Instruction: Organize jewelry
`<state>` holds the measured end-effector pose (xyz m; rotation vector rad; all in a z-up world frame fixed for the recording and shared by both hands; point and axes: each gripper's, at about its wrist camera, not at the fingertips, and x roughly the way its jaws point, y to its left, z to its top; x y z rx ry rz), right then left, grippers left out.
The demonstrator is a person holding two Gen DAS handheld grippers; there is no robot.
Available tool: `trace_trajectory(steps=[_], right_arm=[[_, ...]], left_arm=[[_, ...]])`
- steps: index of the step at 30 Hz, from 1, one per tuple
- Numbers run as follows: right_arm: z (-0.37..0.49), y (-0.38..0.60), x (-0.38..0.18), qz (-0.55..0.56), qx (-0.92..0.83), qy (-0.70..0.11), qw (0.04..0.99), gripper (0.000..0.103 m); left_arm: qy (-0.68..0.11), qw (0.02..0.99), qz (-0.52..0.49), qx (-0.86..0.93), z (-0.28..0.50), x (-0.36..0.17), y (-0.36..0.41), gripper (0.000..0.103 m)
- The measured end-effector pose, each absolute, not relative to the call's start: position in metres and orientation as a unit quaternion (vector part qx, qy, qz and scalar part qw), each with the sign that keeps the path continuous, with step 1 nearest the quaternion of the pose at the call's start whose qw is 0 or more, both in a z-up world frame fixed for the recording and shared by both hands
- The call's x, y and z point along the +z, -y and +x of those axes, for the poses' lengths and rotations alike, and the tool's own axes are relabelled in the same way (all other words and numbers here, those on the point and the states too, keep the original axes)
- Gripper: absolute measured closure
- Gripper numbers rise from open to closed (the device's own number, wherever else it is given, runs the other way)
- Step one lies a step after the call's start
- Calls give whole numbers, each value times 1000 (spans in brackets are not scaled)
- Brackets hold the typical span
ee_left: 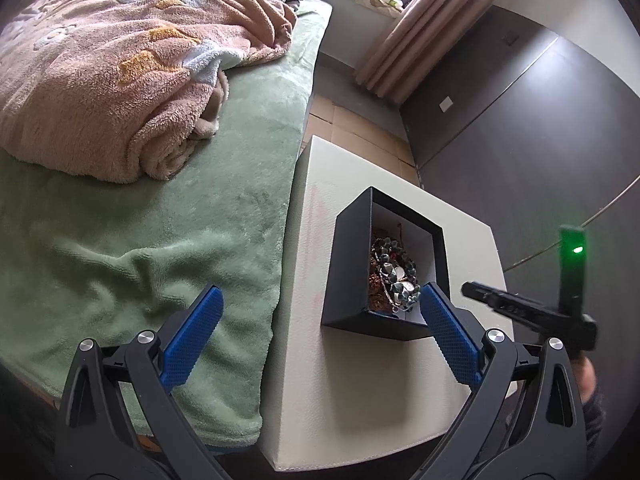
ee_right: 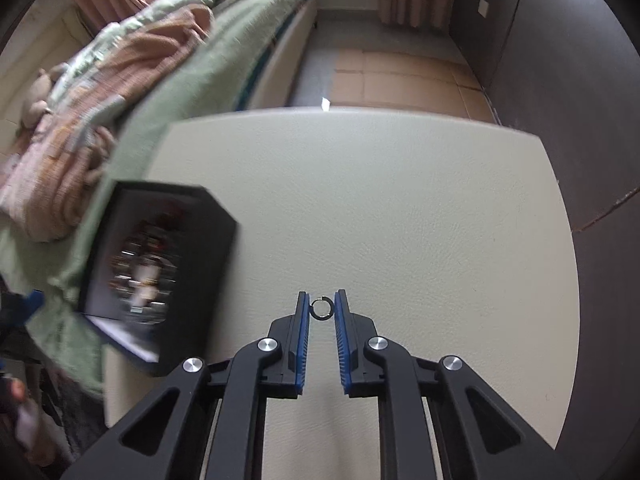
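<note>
A black open box stands on the cream table and holds a heap of beaded bracelets and chains. My left gripper hovers just before the box, open wide with nothing between its blue pads. In the right wrist view a small dark metal ring lies on the table top. My right gripper points steeply down, its pads pressed against the ring's two sides. The box is blurred at the left there.
A bed with a green cover and a pink fleece blanket borders the table's left edge. Dark wall panels stand to the right, pink curtains behind. The right tool's black body with a green light shows at the right.
</note>
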<state>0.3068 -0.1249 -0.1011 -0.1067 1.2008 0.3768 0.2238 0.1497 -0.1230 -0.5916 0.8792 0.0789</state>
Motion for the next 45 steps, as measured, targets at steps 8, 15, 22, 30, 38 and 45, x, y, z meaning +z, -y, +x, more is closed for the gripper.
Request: trace_trajectory(steps=[8,15,22,30,38,45], right_arm=[[288,89,-55,-37,238,-527,815,90],[274,61,-27,-18,278,-494,824,67],[256,66,-10,-29,260,-468,844,31],[228,97,10,-16,250,-440,862,8],[196,149,13,15,214,-422,881,7],[163,184,30,26,187,-397,898,7]], left_arm=[[-407,868,-283,38,213,-114,-156,5],[-388,877,-278,49,195,-99,-172,5],[-368,890,-267,44,181,-84,-174,5],[-365,904,-218,33,173,-60,-150,5],[-356,919,-166,24,161,-34,-117,5],[-348,930,-118,6,144,-14,-83,5]])
